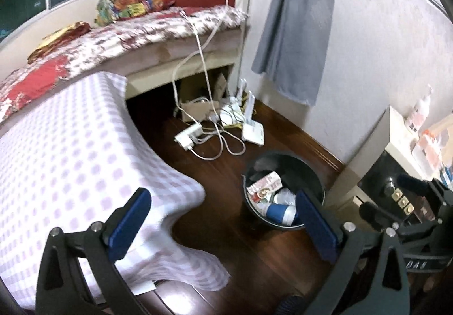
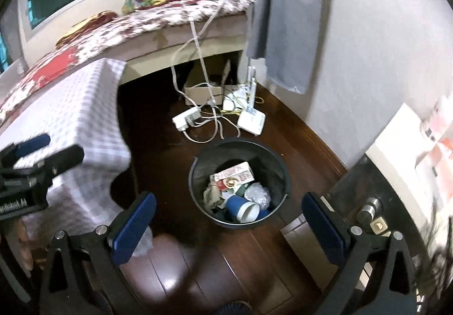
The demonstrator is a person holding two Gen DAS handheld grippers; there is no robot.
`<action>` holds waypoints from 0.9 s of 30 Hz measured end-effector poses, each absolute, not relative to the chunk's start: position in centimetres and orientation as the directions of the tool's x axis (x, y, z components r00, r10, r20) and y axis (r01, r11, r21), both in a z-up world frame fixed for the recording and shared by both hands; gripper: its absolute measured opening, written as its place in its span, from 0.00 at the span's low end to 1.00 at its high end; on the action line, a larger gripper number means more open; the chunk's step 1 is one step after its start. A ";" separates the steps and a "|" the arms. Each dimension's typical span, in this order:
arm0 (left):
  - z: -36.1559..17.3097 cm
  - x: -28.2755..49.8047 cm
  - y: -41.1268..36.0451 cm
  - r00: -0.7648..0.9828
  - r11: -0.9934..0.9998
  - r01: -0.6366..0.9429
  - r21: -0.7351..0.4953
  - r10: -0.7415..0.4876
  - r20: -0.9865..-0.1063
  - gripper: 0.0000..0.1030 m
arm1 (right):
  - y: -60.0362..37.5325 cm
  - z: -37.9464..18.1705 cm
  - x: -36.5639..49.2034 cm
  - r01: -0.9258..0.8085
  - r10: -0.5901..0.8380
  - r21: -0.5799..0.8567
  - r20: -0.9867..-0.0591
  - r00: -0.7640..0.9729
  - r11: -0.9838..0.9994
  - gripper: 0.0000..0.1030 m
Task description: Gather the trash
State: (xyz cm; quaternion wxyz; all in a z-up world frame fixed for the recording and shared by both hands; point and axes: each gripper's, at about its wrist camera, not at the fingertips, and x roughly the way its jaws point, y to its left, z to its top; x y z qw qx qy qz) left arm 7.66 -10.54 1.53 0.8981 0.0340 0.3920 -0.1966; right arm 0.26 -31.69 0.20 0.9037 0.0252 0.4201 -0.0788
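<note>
Right wrist: bin (image 2: 279, 173) between hand-held gripper (image 2: 226, 225) fingers

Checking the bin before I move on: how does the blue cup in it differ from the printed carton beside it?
The blue cup is round and lies on its side, its white inside facing the camera; the printed carton is flat and boxy. The cup is plain blue; the carton has red and white print. The cup sits at the near side of the bin, the carton farther back. Both lie inside on the trash.

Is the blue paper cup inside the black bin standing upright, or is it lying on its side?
On its side. The blue paper cup lies in the black bin, its white open mouth facing sideways toward the right wrist camera.
</note>
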 end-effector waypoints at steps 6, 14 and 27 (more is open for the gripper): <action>3.0 6.6 -8.6 0.649 0.934 0.346 -0.084 -0.304 -0.697 0.99 | -29.6 2.2 -0.4 0.135 -0.099 -0.012 -0.741 0.664 0.991 1.00; 5.0 4.6 -6.5 0.708 0.952 0.302 -0.042 -0.254 -0.659 0.99 | -27.6 5.3 -1.6 0.101 -0.084 -0.017 -0.692 0.717 0.995 1.00; 9.5 0.8 -3.9 0.797 0.969 0.246 -0.012 -0.210 -0.566 0.99 | -25.1 10.1 -4.2 0.050 -0.063 -0.038 -0.598 0.799 0.998 1.00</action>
